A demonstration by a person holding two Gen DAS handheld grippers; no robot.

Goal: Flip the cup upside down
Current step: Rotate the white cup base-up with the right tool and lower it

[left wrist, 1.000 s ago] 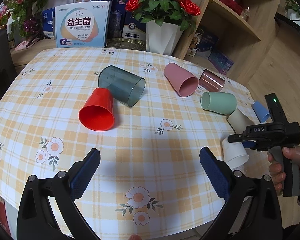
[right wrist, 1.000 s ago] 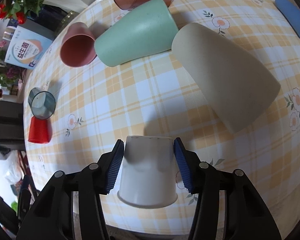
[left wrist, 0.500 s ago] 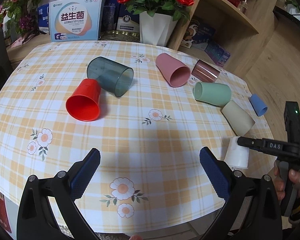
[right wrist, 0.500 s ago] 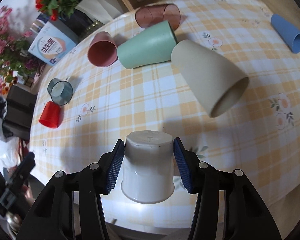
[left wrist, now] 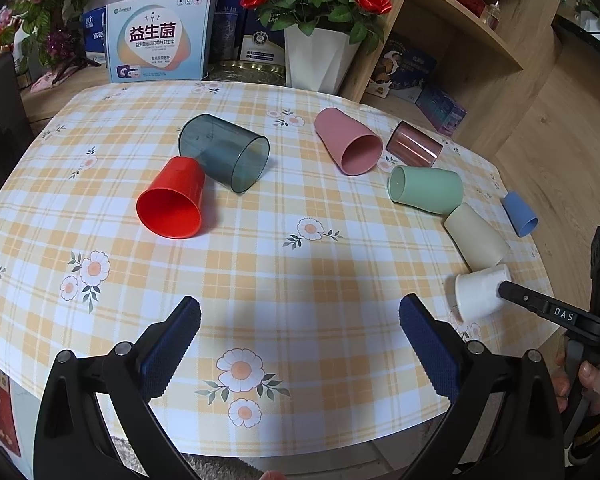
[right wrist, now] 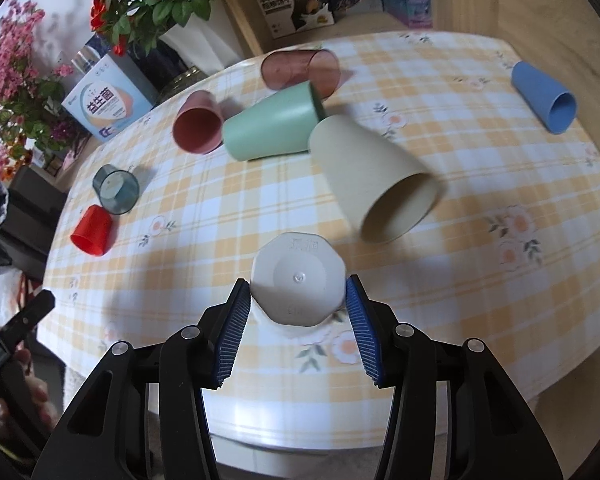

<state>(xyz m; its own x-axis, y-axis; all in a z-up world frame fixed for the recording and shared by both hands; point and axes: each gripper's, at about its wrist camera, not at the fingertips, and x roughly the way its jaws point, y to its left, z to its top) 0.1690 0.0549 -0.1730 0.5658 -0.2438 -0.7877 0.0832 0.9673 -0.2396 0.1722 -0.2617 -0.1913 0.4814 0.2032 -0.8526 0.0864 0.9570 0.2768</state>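
Observation:
My right gripper is shut on a white cup, its blue pads on the cup's two sides. The cup is tilted with its flat base towards the camera and its mouth towards the tablecloth, near the table's front right edge. In the left wrist view the white cup sits between the right gripper's fingers, base up and leaning. My left gripper is open and empty above the front of the table.
Several cups lie on their sides on the checked tablecloth: red, dark grey, pink, clear brown, green, beige, blue. A flower pot and boxes stand behind.
My right gripper has turned the white cup over from lying sideways to base up, mouth towards the table. The left gripper has stayed open and drawn back slightly.

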